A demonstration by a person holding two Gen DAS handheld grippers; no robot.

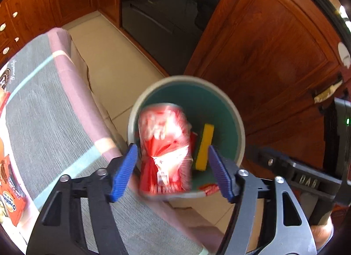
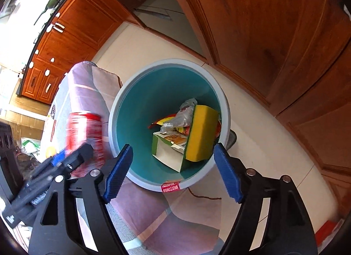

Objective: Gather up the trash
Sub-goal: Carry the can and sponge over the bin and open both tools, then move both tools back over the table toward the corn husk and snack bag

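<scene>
While blurred red wrapper (image 1: 164, 149) sits between left gripper (image 1: 173, 171) fingers, apart and not touching it, seen over near rim of teal bin (image 1: 240, 123). Bin on tiled floor (image 1: 109, 62), just beside cloth-covered table (image 1: 54, 101). Inside bin: yellow-green sponge (image 2: 200, 134), white-green carton (image 2: 169, 152), crumpled plastic (image 2: 182, 117). Right gripper (image 2: 172, 172) over bin's near rim, fingers wide apart, holding nothing. Wooden cabinets (image 2: 274, 36) behind bin.

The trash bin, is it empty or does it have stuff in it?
It has stuff in it. The trash bin holds a yellow sponge, a small open box and crumpled plastic wrappers, but much of its teal wall still shows.
</scene>
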